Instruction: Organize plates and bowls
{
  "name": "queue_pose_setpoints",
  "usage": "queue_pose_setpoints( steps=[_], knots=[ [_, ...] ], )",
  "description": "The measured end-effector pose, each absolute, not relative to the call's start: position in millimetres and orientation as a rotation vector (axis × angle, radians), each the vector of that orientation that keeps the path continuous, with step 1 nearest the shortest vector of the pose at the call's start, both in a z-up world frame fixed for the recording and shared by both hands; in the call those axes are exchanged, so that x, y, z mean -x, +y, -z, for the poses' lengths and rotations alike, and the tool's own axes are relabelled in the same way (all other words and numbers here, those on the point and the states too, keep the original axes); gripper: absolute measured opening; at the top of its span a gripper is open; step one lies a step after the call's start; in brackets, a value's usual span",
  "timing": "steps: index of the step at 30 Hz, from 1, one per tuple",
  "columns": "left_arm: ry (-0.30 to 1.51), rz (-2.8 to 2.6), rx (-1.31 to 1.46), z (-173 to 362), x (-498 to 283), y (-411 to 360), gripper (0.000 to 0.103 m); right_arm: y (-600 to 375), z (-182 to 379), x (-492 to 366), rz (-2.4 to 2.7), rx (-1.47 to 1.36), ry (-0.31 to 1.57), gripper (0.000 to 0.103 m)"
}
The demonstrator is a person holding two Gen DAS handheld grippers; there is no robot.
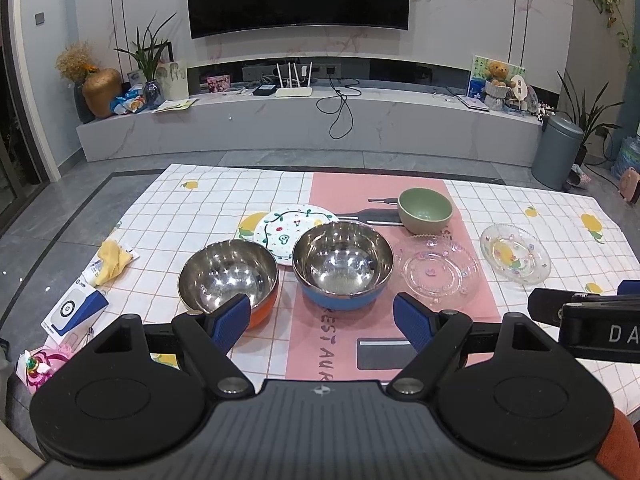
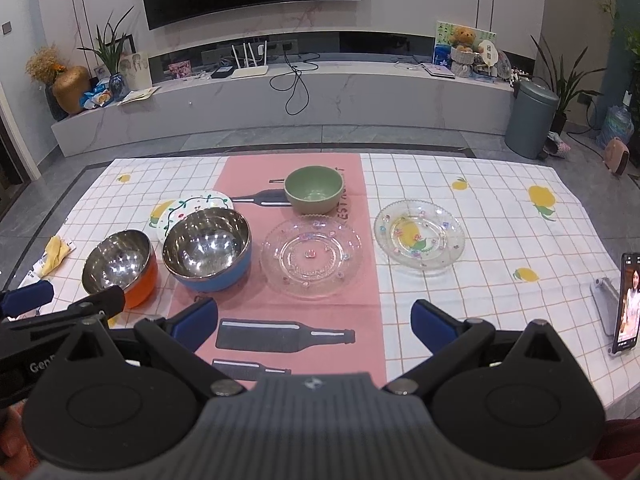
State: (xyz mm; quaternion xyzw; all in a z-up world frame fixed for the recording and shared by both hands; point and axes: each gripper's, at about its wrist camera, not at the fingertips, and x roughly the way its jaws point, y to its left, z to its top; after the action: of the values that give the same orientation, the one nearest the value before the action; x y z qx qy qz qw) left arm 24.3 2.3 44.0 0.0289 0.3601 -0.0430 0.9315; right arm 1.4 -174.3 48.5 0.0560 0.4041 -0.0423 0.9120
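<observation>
On the checked cloth stand a steel bowl with an orange outside, a steel bowl with a blue outside, a green bowl, a painted white plate and two clear glass plates. My left gripper is open, hovering before the two steel bowls and holding nothing. My right gripper is open over the pink runner, near the closer glass plate. Each gripper shows at the other view's edge.
A phone on a stand sits at the table's right edge. A yellow cloth, a white and blue box and a pink toy lie at the left edge. Behind the table run a grey floor, a TV bench and a bin.
</observation>
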Motion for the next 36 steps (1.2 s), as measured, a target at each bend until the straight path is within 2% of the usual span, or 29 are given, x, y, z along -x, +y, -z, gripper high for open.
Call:
queue_pose_setpoints(
  steps=[36],
  knots=[
    [0.734,0.091,-0.046,-46.0,-40.8,3.7,0.095,-174.4,-48.1,-22.9,0.105,-0.124,0.849,0.101]
  ],
)
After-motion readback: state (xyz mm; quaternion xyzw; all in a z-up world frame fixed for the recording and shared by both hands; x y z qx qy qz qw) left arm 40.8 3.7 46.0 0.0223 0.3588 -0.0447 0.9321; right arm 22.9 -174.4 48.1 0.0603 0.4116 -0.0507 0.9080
